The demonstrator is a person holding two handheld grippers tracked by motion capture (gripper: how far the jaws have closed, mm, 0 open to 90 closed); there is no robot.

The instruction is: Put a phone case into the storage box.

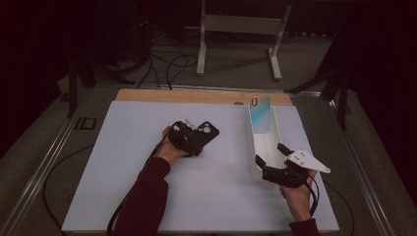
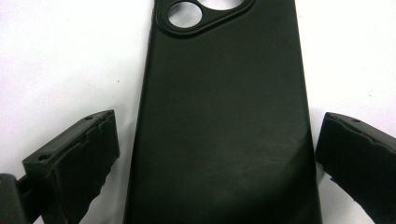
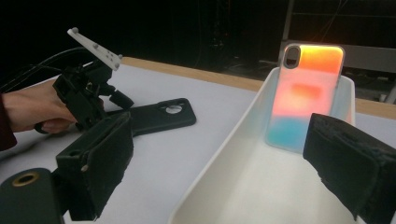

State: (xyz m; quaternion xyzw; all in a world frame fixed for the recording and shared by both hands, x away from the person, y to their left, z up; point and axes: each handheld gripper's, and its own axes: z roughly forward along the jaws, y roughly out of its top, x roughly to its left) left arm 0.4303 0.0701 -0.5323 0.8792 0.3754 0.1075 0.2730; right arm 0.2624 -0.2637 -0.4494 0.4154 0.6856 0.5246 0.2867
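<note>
Scene: a person seated at a white table [image 1: 147,196] works w/ a two-jaw black gripper in each hand; dark room, wood edge strip at the far side.
Left gripper [image 1: 189,137]: held low over the table's middle; jaws spread wide, straddling the near end of a matte black soft phone case w/ round camera cut-outs [image 2: 224,121]. Gripper's own view: a jaw on either side of the case, white table showing betw. each jaw and the case edge, so no contact.
Black case: lies flat on the table, back up, camera end pointing away from the hand; seen in right gripper view too [image 3: 159,116], just beyond the left gripper [image 3: 105,95].
Left hand [image 1: 169,150]: wrapped round the gripper handle, dark red sleeve behind.
Right gripper [image 1: 273,158]: at the near end of a long white plastic tray [image 1: 263,147] on the table's right side; jaws apart, holding nothing, one outside the tray's left wall, the other over the tray.
Tray contents: a glossy orange-to-teal gradient phone case [image 3: 306,93], upright, leaning on the tray's far end wall, well apart from the jaws.
Right hand [image 1: 297,196]: grips the handle from below.
</note>
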